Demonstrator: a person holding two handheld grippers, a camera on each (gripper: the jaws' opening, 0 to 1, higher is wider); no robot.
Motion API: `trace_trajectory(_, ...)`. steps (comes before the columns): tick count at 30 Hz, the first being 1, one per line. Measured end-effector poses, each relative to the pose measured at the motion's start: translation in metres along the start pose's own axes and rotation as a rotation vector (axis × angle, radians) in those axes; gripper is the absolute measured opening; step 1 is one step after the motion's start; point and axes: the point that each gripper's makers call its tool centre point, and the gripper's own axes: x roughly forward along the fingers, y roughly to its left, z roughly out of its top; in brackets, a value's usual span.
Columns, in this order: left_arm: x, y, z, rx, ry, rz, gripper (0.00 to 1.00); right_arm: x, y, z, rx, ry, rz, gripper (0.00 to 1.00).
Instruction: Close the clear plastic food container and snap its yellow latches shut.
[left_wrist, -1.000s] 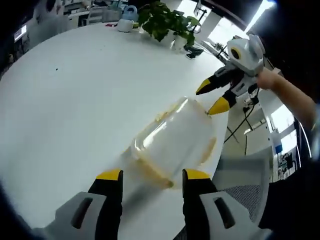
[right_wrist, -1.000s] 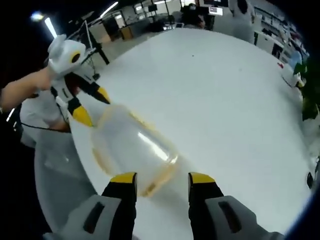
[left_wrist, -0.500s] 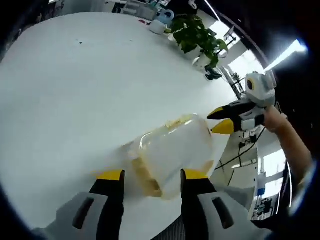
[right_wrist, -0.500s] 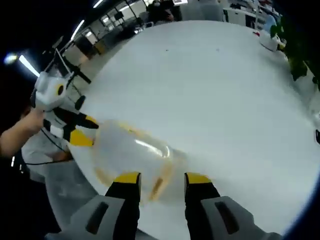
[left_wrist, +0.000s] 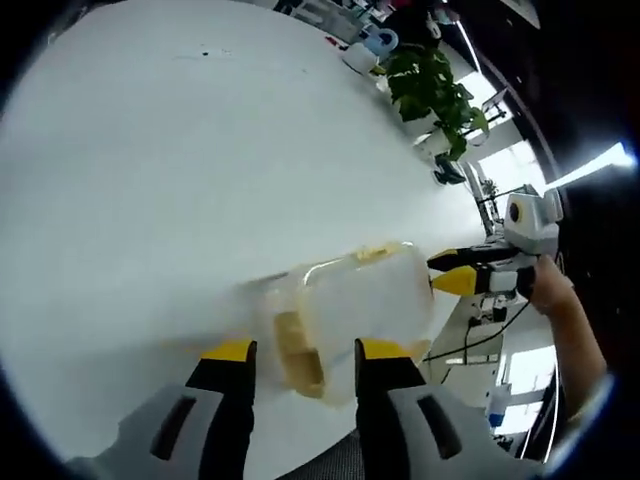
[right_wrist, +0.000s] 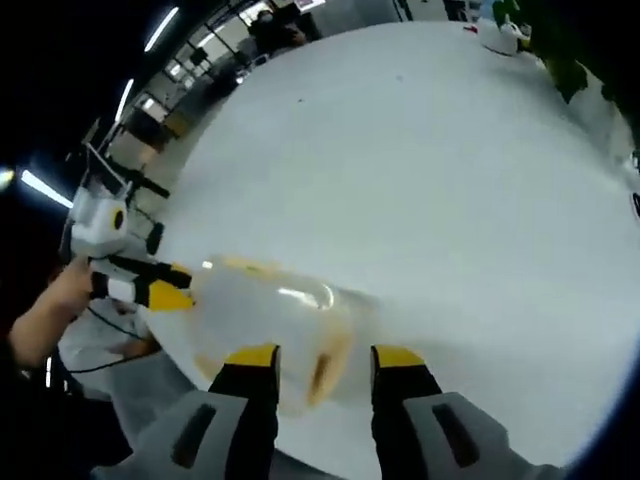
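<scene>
Two tongs flank one clear plastic food container (left_wrist: 350, 305) lying near the edge of the white worktop (left_wrist: 150, 170). Left tongs (left_wrist: 295, 350) stand apart, jaws either side of the container's near end, where a yellow latch (left_wrist: 298, 355) shows. Right tongs (right_wrist: 325, 353) likewise stand apart at the opposite end; whether any jaw touches cannot be told. Potted plant (left_wrist: 432, 95) and a white cup (left_wrist: 358, 56) stand well apart.
</scene>
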Motion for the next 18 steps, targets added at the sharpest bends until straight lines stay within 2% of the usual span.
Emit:
trace_trajectory(2,0.002,0.0,-0.002,0.008,0.003,0.002,0.35,0.002,-0.001,0.0,-0.001,0.0,0.0,0.33)
trace_trajectory(5,0.004,-0.002,-0.002,-0.025,-0.006,-0.019,0.33,0.004,0.0,-0.002,-0.016,0.016,-0.001,0.28)
trace_trajectory(8,0.005,-0.006,-0.002,-0.072,-0.012,-0.049,0.3,0.006,0.005,0.001,0.006,0.008,0.022,0.23)
trace_trajectory(9,0.006,-0.004,-0.002,-0.073,-0.011,-0.044,0.3,0.007,0.01,0.0,0.04,0.017,0.056,0.21)
trace_trajectory(10,0.006,-0.005,-0.002,-0.075,-0.013,-0.046,0.3,0.007,0.005,0.001,0.027,0.016,0.036,0.21)
trace_trajectory(16,0.006,-0.007,-0.005,-0.112,-0.015,-0.079,0.29,0.009,0.005,-0.003,0.114,0.023,0.083,0.22)
trace_trajectory(18,0.006,-0.007,-0.004,-0.111,-0.013,-0.084,0.28,0.009,0.007,-0.003,0.109,0.025,0.084,0.23)
